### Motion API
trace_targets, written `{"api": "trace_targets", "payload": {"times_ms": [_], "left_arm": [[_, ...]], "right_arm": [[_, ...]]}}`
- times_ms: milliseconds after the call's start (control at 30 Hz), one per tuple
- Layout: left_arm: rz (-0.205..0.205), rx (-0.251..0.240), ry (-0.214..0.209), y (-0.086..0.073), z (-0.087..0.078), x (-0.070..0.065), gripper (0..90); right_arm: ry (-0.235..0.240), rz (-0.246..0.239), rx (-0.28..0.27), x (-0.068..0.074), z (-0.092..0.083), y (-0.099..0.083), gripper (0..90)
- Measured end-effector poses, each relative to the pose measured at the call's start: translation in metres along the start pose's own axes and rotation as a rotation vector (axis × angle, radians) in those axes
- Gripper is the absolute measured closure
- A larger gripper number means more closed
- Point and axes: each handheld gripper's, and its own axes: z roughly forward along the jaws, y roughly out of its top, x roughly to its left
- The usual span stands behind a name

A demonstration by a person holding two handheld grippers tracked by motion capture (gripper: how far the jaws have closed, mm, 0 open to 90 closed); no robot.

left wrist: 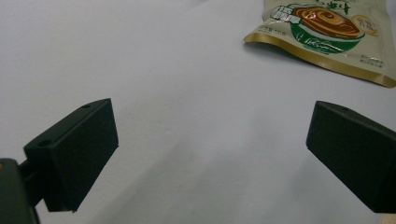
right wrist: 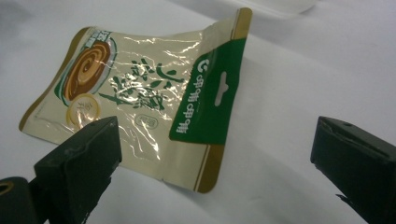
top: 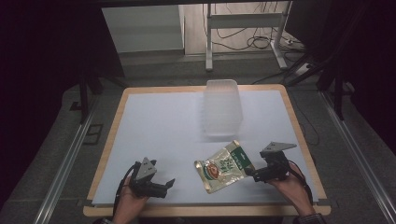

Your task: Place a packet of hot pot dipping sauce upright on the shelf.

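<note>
Snack pouch [right wrist: 149,98] lies flat; right gripper [right wrist: 215,158] fingers spread wide, touching nothing.

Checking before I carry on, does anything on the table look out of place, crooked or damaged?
Nothing looks damaged or spilled. The glossy cream, green and gold snack pouch lies askew on the white table, its green header end curling up slightly. The clear plastic tub stands apart behind it. The left gripper and right gripper are both open, holding nothing.
</note>
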Motion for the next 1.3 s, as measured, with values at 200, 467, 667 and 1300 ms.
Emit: {"api": "trace_targets", "payload": {"times_ms": [200, 467, 667, 1300], "left_arm": [[0.001, 0.0, 0.0, 0.0, 0.0, 0.0, 2.2], [0.004, -0.001, 0.001, 0.0, 0.0, 0.0, 2.3], [0.005, -0.001, 0.002, 0.0, 0.0, -0.001, 2.3], [0.018, 0.008, 0.003, 0.0, 0.001, -0.001, 2.4]], "right_arm": [[-0.005, -0.02, 0.031, 0.003, 0.009, 0.006, 2.4], [0.023, -0.019, 0.081, 0.006, 0.021, 0.015, 5.5], [0.02, -0.026, 0.128, 0.005, 0.029, 0.02, 9.7], [-0.01, -0.123, 0.208, 0.008, 0.05, 0.038, 56.2]]}}
